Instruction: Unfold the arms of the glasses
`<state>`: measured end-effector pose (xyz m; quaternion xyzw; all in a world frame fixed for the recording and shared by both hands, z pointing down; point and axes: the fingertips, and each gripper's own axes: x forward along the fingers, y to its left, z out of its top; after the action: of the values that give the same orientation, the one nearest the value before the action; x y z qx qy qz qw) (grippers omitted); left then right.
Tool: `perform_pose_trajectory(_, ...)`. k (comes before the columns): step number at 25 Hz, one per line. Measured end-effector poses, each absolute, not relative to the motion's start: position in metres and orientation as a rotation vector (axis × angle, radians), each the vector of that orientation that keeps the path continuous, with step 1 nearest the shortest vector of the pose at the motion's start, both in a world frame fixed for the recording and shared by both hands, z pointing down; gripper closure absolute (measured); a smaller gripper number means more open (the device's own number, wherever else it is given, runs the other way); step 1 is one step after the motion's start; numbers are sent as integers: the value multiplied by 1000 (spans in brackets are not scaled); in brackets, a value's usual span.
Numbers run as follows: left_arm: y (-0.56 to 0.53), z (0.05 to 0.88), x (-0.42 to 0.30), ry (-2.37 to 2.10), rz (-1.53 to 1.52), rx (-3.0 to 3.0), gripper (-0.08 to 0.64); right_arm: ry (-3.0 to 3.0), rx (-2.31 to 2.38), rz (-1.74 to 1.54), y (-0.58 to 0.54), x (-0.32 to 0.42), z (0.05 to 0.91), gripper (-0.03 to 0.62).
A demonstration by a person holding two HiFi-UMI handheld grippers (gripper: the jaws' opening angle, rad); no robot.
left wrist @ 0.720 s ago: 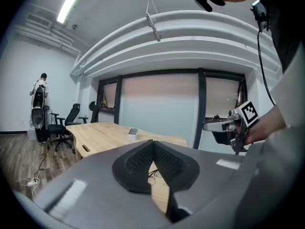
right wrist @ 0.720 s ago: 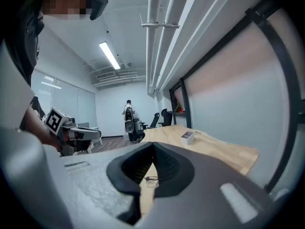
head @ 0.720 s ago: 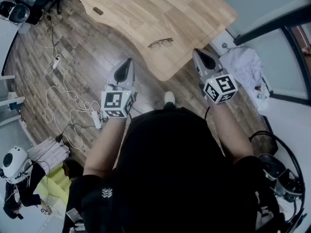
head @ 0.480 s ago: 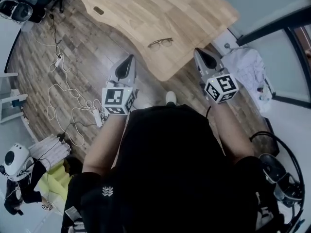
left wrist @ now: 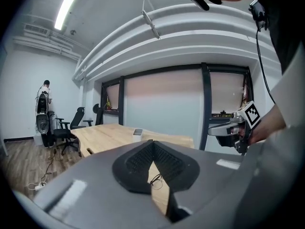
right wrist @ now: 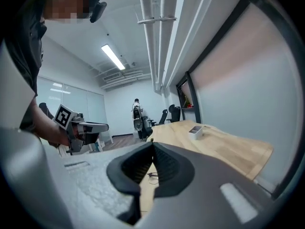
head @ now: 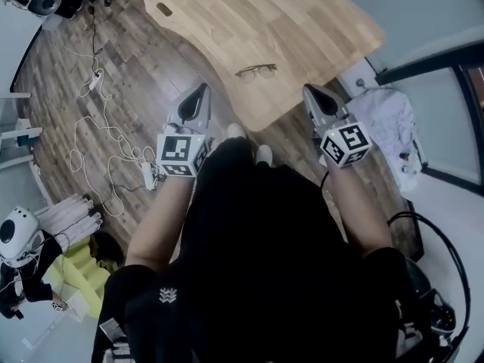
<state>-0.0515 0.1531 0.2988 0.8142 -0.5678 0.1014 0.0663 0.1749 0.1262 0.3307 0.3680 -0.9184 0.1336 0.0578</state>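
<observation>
Even, fairly bright light comes from a ceiling strip lamp (left wrist: pixel 66 6) and a second strip lamp (right wrist: pixel 113 56) — shadows are faint. Window panes (left wrist: pixel 164 109) glow softly without glare. All views bend strongly at the edges, and the gripper views have black corners. Close to their lenses the left gripper (left wrist: pixel 152 146) and right gripper (right wrist: pixel 152 146) look soft — out of focus.

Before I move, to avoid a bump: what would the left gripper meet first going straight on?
Probably the desk, near the glasses: the left gripper aims slightly down at them. Depth is unclear.
</observation>
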Motion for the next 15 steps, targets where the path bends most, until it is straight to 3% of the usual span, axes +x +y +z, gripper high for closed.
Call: perform_pose_trajectory(15,77,341,-101,-1550,271,2490,552,-2649,846,401,55,75,364,592)
